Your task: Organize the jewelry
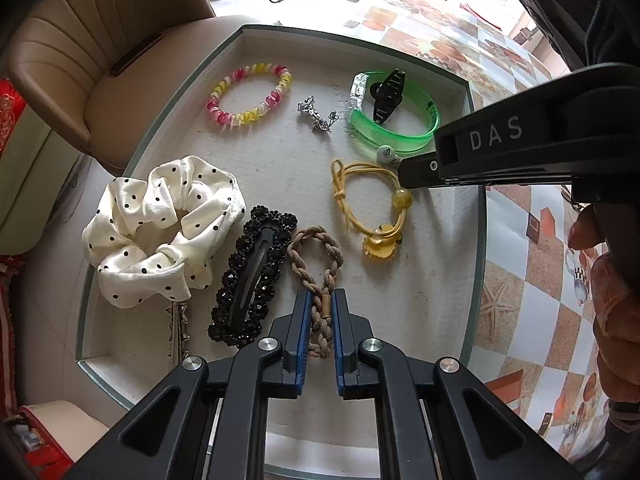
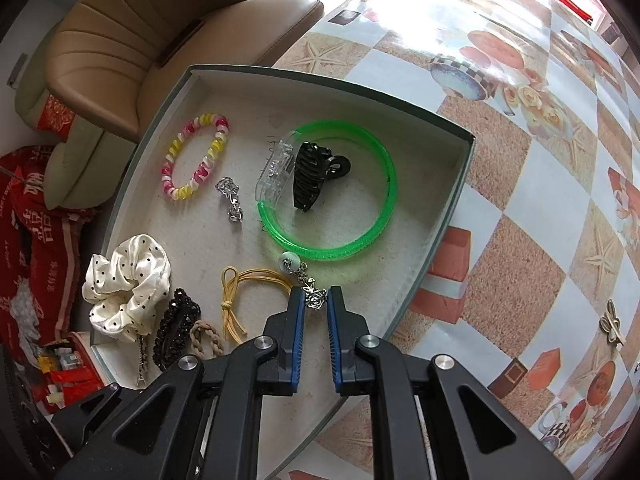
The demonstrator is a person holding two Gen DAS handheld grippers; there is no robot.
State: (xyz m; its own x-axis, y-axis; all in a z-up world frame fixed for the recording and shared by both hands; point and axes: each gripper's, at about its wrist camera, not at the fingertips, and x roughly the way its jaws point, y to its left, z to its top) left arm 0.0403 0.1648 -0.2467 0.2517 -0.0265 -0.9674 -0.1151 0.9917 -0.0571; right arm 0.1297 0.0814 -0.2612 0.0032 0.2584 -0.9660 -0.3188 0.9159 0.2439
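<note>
A shallow grey tray (image 1: 248, 40) holds the jewelry. My left gripper (image 1: 322, 294) is shut on a braided brown hair tie (image 1: 316, 248) near the tray's front edge, beside a black beaded snap clip (image 1: 252, 276). My right gripper (image 2: 316, 294) is shut on a silver pendant (image 2: 316, 300) with a white bead (image 2: 287, 260), low over the tray floor just below a green bangle (image 2: 384, 176). From the left wrist view the right gripper (image 1: 404, 170) reaches in from the right, above a yellow cord tie (image 1: 344, 200).
Also in the tray: a pink-yellow spiral tie (image 1: 216, 104), silver earrings (image 1: 316, 114), a black claw clip (image 1: 386, 96) and a dotted white scrunchie (image 1: 160, 216). A butterfly clip (image 2: 612, 324) lies on the patterned tablecloth. A tan chair (image 1: 100, 60) stands behind.
</note>
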